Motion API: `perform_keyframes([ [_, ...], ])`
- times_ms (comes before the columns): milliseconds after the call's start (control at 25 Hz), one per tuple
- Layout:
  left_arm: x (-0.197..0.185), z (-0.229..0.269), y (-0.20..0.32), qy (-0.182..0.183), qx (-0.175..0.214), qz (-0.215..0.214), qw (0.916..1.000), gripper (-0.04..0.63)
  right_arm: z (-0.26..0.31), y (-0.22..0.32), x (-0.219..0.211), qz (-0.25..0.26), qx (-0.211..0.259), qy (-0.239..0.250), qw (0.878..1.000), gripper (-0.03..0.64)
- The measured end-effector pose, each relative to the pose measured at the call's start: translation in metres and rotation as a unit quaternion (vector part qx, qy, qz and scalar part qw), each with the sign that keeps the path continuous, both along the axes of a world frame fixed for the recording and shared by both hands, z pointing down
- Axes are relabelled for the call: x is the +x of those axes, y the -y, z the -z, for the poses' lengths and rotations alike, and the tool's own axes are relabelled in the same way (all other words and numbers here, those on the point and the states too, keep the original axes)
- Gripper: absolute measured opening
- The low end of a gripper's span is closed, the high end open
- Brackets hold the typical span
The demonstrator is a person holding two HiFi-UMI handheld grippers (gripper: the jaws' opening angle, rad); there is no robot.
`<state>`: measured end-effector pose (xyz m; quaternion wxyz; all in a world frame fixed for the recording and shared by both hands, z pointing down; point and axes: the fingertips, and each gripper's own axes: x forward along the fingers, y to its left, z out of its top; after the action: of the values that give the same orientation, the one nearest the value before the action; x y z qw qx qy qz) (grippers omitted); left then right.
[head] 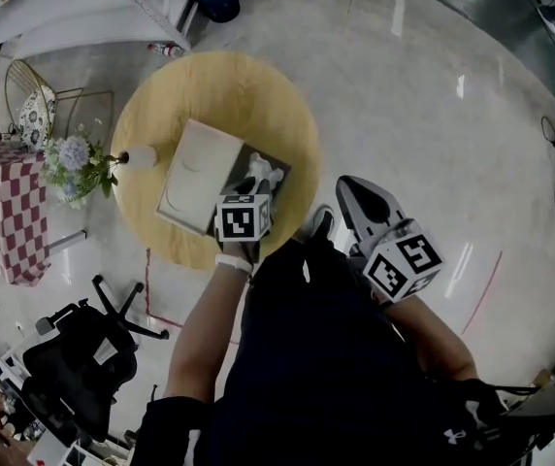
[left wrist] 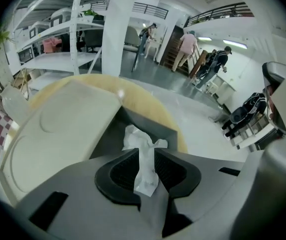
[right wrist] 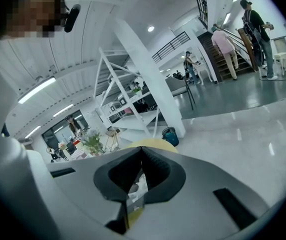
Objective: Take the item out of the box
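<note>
Head view: left tool (head: 256, 184) over open box (head: 281, 183) on desk (head: 161, 115); right tool (head: 353, 194) beside the desk.
Left gripper view: I see jaws clamped on white crumpled item (left wrist: 139, 140), over the box.
Right gripper view: jaws together, empty.

Glossy pale floor (head: 423, 115), white shelving (left wrist: 58, 39), dark staircase (right wrist: 210, 44), black office chair (head: 79, 357), checkered-cloth stand (head: 8, 212).
</note>
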<state>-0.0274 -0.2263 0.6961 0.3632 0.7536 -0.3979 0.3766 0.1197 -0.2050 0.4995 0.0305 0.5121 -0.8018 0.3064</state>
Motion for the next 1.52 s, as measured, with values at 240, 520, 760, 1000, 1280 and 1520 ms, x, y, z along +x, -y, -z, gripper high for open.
perform_keyframes([
  [240,0.002,-0.021,0.001,0.017,-0.025,-0.016,0.9994,0.101,-0.004,0.005,0.007,-0.015,-0.005,-0.002,1.0,0.012],
  [520,-0.001,-0.028,0.004,0.028,-0.037,-0.01,0.9989,0.041,-0.002,0.003,0.016,-0.03,-0.005,-0.001,1.0,0.012],
  [760,-0.002,-0.024,0.0,0.023,-0.032,-0.003,0.9992,0.021,0.0,-0.001,0.021,-0.036,-0.004,0.002,0.999,0.012],
  [1000,-0.002,-0.013,-0.001,0.018,-0.007,-0.001,0.9998,0.02,0.005,-0.006,0.019,-0.028,0.003,-0.001,1.0,0.012],
  [1280,-0.005,0.013,-0.004,0.019,0.035,-0.005,0.9992,0.018,0.014,-0.015,0.012,-0.017,0.015,0.0,1.0,0.012],
  [1520,-0.01,0.044,-0.011,-0.008,0.076,0.009,0.9971,0.018,0.025,-0.025,0.002,-0.007,0.029,-0.001,1.0,0.012],
])
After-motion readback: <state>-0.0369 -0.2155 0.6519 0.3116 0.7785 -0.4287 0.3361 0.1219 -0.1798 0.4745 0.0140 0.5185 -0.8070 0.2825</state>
